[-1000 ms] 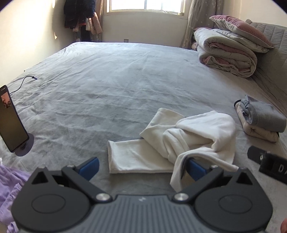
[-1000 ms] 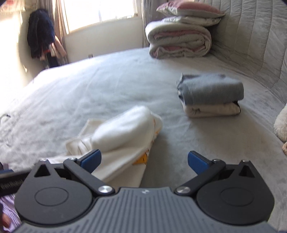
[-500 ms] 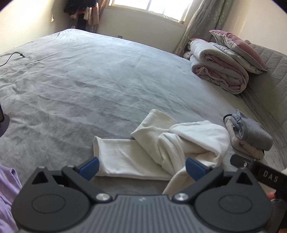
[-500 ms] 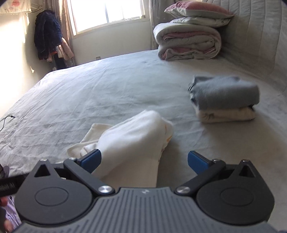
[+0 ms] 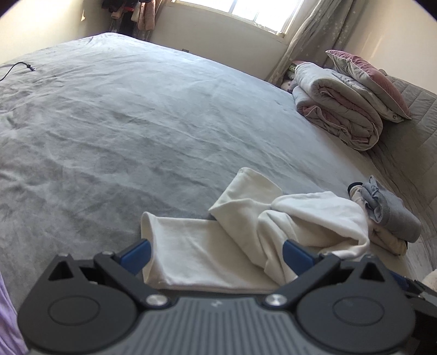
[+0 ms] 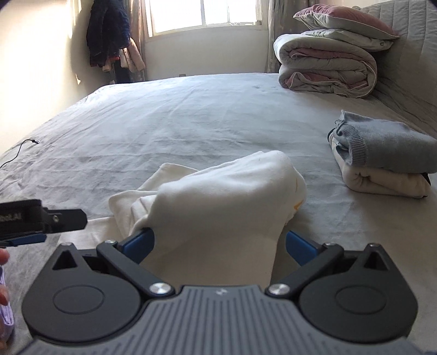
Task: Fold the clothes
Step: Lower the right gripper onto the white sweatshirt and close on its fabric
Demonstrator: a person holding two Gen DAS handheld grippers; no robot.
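White letters ending "boLAI" mark the left gripper [image 6: 41,218], cut by the frame's edge. Nothing else is legible.

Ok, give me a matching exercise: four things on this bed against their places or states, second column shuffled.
Things:
1. cream garment
2. grey sweater
3. rolled duvet
4. pink pillow

Places or states:
A. on the rolled duvet
B. crumpled, unfolded, near both grippers
C. folded, topping a small stack
D. by the headboard, under the pillow

Pairs: 1-B, 2-C, 3-D, 4-A
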